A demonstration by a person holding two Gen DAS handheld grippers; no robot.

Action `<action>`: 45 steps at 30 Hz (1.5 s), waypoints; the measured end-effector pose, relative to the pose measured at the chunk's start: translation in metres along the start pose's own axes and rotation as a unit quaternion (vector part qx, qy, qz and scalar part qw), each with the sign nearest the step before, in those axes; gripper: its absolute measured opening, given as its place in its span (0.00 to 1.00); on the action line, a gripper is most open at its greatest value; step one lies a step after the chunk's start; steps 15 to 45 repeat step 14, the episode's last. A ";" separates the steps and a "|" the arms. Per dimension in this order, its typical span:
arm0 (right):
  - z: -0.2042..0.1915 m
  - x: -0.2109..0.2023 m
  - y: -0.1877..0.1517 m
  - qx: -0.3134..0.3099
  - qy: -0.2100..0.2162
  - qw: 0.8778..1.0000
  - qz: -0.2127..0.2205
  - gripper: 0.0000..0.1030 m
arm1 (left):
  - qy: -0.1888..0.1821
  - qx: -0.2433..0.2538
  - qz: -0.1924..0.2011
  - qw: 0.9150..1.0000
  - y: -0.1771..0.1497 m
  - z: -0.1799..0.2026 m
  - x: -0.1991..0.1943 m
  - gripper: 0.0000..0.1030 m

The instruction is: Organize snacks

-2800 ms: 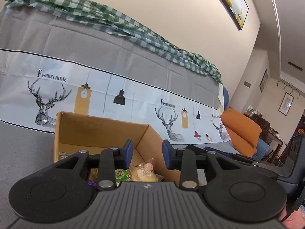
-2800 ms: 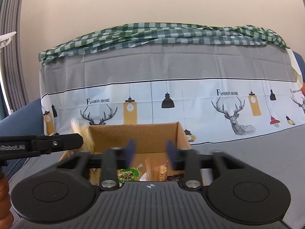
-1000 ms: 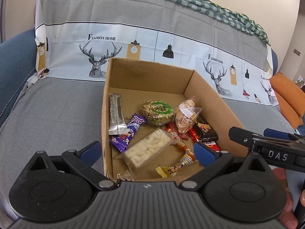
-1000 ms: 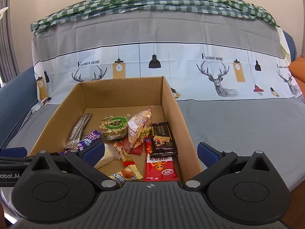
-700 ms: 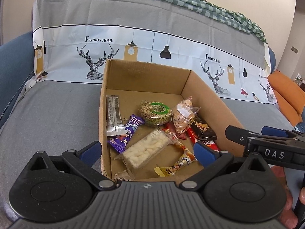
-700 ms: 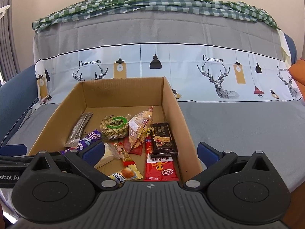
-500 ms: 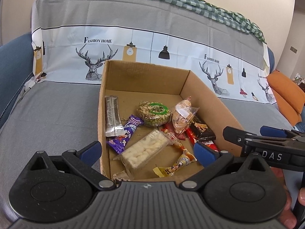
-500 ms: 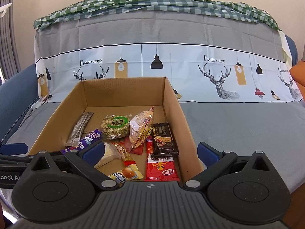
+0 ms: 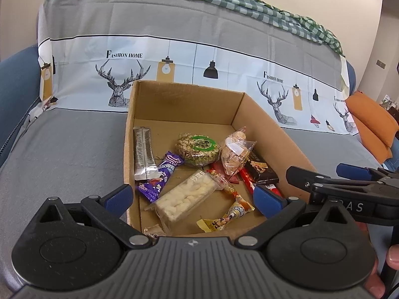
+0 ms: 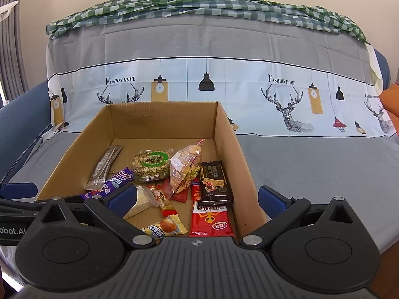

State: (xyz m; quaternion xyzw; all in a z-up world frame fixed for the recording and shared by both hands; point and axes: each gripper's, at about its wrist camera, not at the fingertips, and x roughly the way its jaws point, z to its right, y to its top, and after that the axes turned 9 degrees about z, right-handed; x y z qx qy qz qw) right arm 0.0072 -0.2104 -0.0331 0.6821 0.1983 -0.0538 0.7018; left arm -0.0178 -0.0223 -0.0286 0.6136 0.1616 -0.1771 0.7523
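An open cardboard box (image 9: 174, 109) (image 10: 159, 119) sits on a grey sofa seat and holds several snacks: a silver stick pack (image 9: 143, 153), a purple wrapper (image 9: 162, 174), a round nut cake with a green label (image 9: 198, 149) (image 10: 150, 163), a clear bag of biscuits (image 9: 234, 152) (image 10: 185, 167), a pale rice-bar pack (image 9: 185, 196), a dark chocolate bar (image 10: 214, 182) and a red packet (image 10: 212, 220). My left gripper (image 9: 192, 198) hangs open over the box's near edge, empty. My right gripper (image 10: 197, 196) is open too, empty, above the box's near right corner.
The sofa back wears a grey and white cover with deer and lamp prints (image 10: 207, 82) and a green checked cloth (image 10: 199, 5) on top. An orange cushion (image 9: 371, 124) lies far right. Bare grey seat (image 10: 311, 164) spreads on both sides of the box.
Both grippers have gone from nearly shut to wide open and tilted down and nearer over the box. In the last second the views only creep slightly closer.
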 end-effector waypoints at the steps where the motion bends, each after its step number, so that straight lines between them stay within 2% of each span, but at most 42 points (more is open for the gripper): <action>1: 0.000 0.000 0.000 0.000 0.000 1.000 0.000 0.99 | -0.001 0.000 0.000 1.000 0.000 0.000 0.000 0.99; 14: 0.000 -0.001 0.000 -0.004 0.002 1.000 0.003 0.99 | -0.014 0.009 0.016 1.000 0.000 0.002 -0.005 0.99; 45: 0.000 -0.001 0.000 -0.004 0.002 1.000 0.003 0.99 | -0.014 0.009 0.016 1.000 0.000 0.002 -0.005 0.99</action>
